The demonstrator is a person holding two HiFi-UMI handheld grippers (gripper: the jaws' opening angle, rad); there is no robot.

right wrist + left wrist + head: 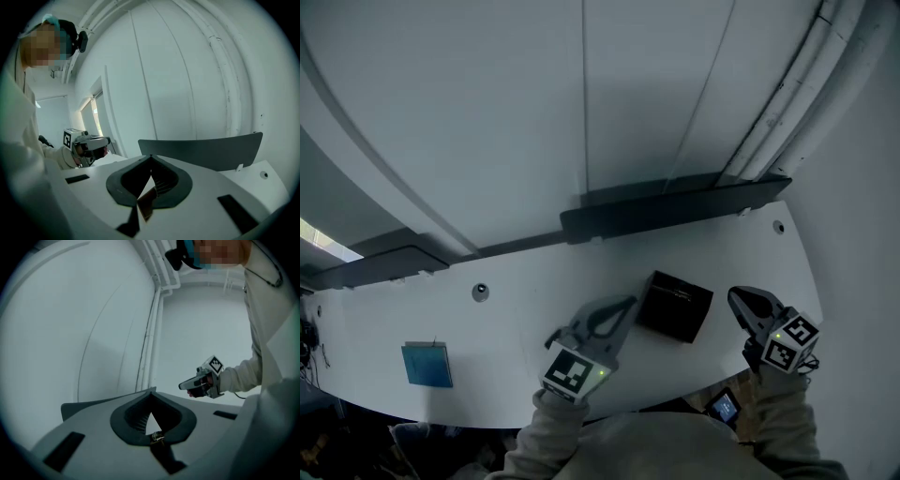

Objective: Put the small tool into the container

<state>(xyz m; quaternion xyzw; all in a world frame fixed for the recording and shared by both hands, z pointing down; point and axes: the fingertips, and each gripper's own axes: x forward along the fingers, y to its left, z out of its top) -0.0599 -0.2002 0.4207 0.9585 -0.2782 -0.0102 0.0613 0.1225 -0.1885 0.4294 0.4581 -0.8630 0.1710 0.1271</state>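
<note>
A black box point(675, 306), the container, sits on the white table point(506, 309) between my two grippers. My left gripper point(627, 303) lies just left of the box with its jaw tips together point(152, 390). A tiny shiny bit point(156, 437) shows low between those jaws; I cannot tell what it is. My right gripper point(735, 296) hovers just right of the box, shut, with nothing at its tips point(151, 157). Each gripper sees the other across the table: the right gripper point(185, 386) and the left gripper point(106, 139). I make out no small tool elsewhere.
A flat blue square point(427, 364) lies near the table's front left. Dark ledges point(675, 204) run along the curved white wall behind the table. A small lit screen point(724, 406) shows below the front edge. The table's round right end point(797, 253) is close to my right gripper.
</note>
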